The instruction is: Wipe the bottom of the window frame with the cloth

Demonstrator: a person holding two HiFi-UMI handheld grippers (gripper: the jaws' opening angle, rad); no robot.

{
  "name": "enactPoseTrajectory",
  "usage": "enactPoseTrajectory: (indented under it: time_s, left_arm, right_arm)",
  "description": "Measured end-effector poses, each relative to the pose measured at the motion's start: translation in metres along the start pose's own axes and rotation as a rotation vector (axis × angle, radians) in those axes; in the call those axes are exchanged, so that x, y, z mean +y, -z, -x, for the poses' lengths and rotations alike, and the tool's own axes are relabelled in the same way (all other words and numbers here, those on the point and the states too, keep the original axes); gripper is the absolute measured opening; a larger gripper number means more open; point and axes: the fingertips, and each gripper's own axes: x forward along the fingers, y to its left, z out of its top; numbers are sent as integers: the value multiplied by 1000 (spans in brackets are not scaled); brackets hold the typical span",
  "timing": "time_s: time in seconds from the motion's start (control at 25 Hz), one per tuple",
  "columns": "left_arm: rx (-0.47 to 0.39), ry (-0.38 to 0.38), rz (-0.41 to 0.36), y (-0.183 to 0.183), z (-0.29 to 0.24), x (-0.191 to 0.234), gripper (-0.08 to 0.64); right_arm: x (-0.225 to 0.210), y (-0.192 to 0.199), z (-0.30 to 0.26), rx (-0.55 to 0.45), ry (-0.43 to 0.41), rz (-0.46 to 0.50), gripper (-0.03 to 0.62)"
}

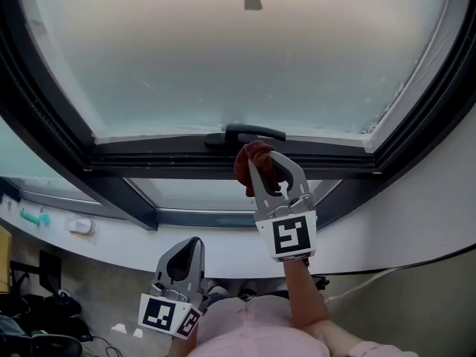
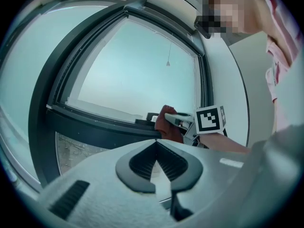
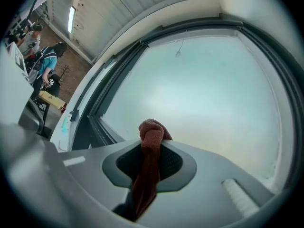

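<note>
Dark red woven cloth (image 3: 151,141) is pinched between the jaws of the right claw (image 3: 149,159). A knotted wad sticks out past the tips and a long tail hangs back toward the claw body. The jaws are clamped on a narrow fold only.

In the head view the right claw (image 1: 266,161) is raised to the window. The wad (image 1: 249,166) sits at the dark grey bottom rail of the window frame (image 1: 163,162), just under the black window handle (image 1: 249,134). Contact with the rail looks likely but cannot be confirmed.

Left claw (image 2: 156,161) has its jaws together with nothing between them. It hangs low and well apart from the rail, in front of the white sill (image 1: 357,229).

Risks, as judged:
- Dragging sideways along the rail could pull the thin fold out of the jaws, because friction there would work against a small pinch.
- The handle is just beside the wad, so the cloth or a jaw tip could snag on it at the start of a stroke.
- If the wad folds back, the hard jaw tips could scrape the frame or the frosted glass pane (image 1: 238,58).
- The small leading wad gives a narrow wipe, so strips of the rail could be missed.
</note>
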Motion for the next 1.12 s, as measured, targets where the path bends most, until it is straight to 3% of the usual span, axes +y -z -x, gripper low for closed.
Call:
enactPoseTrajectory:
  time_s: [0.2, 0.4, 0.6, 1.12]
  left_arm:
    - [0, -28, 3, -4, 9, 22, 0]
    - [8, -25, 9, -4, 12, 34, 0]
    - [16, 3, 11, -3, 7, 36, 2]
    - [24, 38, 11, -1, 2, 23, 2]
  right_arm:
    - [29, 23, -29, 91, -53, 5, 64]
    - [38, 36, -41, 160, -33, 86, 63]
    - [38, 37, -42, 152, -35, 40, 63]
    - [27, 43, -34, 165, -34, 48, 63]
